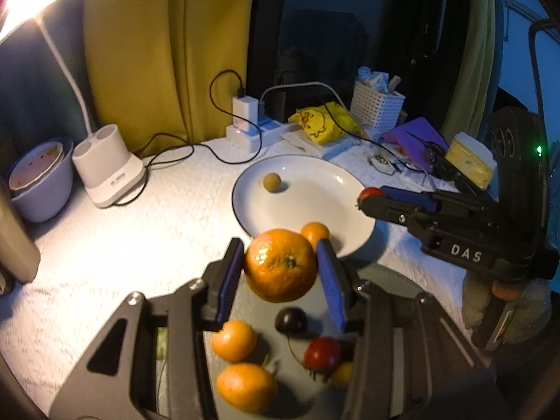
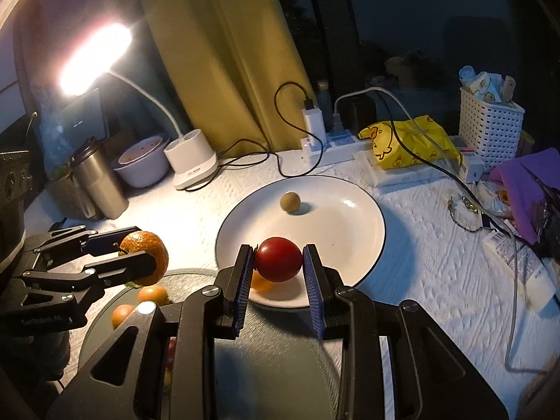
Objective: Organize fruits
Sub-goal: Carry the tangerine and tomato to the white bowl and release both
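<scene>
My left gripper (image 1: 281, 266) is shut on a mandarin orange (image 1: 280, 268), held above a grey plate (image 1: 395, 280) near the white plate's (image 1: 315, 210) front rim. On the grey plate below lie small orange kumquats (image 1: 233, 340), a dark cherry (image 1: 291, 320) and a red cherry tomato (image 1: 322, 353). My right gripper (image 2: 278, 260) is shut on a red cherry tomato (image 2: 278, 259) over the near edge of the white plate (image 2: 350, 231). That plate holds a small tan round fruit (image 2: 289, 202) and a small orange fruit (image 2: 262, 282). The left gripper with the mandarin (image 2: 145, 257) shows at the left.
A lit desk lamp (image 2: 190, 161) stands at the back left beside a steel tumbler (image 2: 99, 180) and a bowl (image 2: 143, 164). A power strip (image 2: 329, 140) with cables, a yellow bag (image 2: 409, 143), a white basket (image 2: 490, 126) and purple clutter (image 2: 525, 189) line the back and right.
</scene>
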Available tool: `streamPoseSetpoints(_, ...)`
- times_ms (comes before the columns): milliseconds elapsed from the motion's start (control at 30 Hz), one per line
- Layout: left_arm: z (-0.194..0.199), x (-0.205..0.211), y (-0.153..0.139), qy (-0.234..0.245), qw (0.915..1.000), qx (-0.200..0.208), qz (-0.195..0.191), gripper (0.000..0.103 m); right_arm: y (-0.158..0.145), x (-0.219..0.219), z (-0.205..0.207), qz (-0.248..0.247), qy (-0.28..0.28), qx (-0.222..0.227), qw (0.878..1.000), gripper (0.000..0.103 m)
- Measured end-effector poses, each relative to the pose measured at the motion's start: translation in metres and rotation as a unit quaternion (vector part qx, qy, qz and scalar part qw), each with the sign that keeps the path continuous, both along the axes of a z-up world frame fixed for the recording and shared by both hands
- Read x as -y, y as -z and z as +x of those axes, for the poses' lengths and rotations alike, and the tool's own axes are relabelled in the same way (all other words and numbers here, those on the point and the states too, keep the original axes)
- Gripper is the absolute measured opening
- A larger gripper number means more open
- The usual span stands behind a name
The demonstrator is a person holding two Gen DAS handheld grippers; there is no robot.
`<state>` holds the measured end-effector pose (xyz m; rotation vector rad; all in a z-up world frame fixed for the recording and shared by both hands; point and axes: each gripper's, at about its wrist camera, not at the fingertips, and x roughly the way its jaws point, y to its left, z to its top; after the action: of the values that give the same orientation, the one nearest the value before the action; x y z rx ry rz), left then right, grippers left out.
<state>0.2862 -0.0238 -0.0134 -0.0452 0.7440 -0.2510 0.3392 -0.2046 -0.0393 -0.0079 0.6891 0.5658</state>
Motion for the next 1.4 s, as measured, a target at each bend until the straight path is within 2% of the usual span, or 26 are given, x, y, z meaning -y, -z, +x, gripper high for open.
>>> streamPoseSetpoints(333, 0.043, 0.008, 0.001, 0.005, 0.9999, 0.004, 0.008, 0.044, 0.006, 0.001, 0.032, 0.0, 0.009, 0.003, 1.0, 0.031)
streamPoseSetpoints(667, 0.077, 0.018, 0.016, 0.002, 0.9995, -0.03, -0.003, 0.044, 0.024, -0.001, 0.06, -0.003, 0.022, -0.013, 1.0, 0.031)
streamPoseSetpoints(867, 0.085, 0.022, 0.025, 0.0, 0.9985, -0.053, -0.014, 0.045, 0.033, 0.005, 0.069, -0.005, 0.038, -0.027, 0.999, 0.031)
streamPoseSetpoints(1000, 0.087, 0.022, 0.024, -0.004, 0.9983, -0.055, -0.019, 0.045, 0.032, 0.007, 0.07, -0.003, 0.046, -0.026, 0.999, 0.032)
streamPoseSetpoints(1200, 0.079, 0.018, 0.013, -0.008, 0.999, -0.035, -0.027, 0.045, 0.025, 0.011, 0.066, -0.004, 0.064, -0.021, 0.998, 0.034)
streamPoseSetpoints(1400, 0.066, 0.012, -0.004, -0.012, 0.9993, -0.014, -0.034, 0.05, 0.014, 0.01, 0.057, -0.006, 0.069, -0.012, 0.998, 0.037)
